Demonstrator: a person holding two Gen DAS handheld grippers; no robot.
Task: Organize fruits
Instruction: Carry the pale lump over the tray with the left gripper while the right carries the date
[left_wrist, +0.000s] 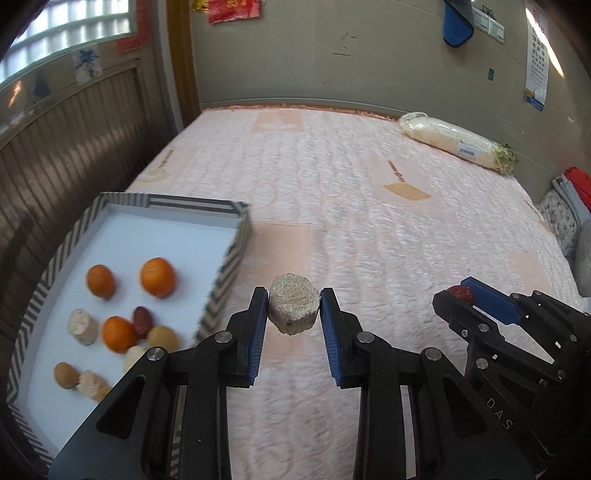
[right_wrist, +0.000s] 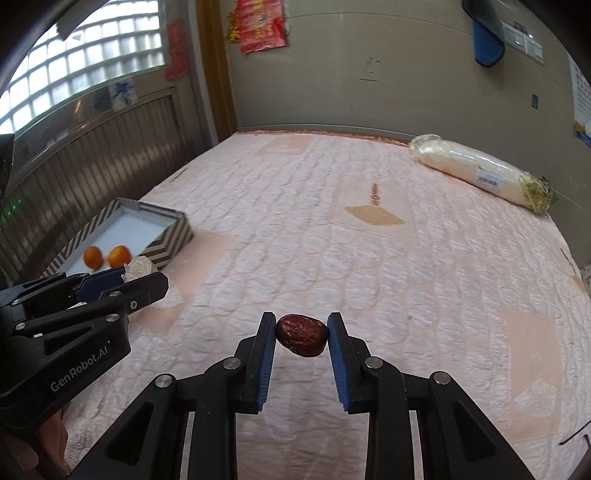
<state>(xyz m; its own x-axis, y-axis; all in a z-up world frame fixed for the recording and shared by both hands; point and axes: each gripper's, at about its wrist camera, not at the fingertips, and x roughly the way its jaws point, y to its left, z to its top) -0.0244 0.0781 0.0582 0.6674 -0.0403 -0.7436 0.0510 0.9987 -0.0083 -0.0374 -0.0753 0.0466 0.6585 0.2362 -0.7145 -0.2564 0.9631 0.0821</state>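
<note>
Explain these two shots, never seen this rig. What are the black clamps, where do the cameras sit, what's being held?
There is no robot arm here: a person carries one handheld two-finger tool in each hand, with a fisheye camera on each looking forward along its fingers.

In the left wrist view, the left tool is shut on a pale beige chunk, with the right tool visible at the right edge.

In the right wrist view, the right tool is shut on a red date.

Below is a bed with a pink quilt. On it sits a striped tray holding oranges, another date and more beige pieces. A wrapped white radish lies far back.
</note>
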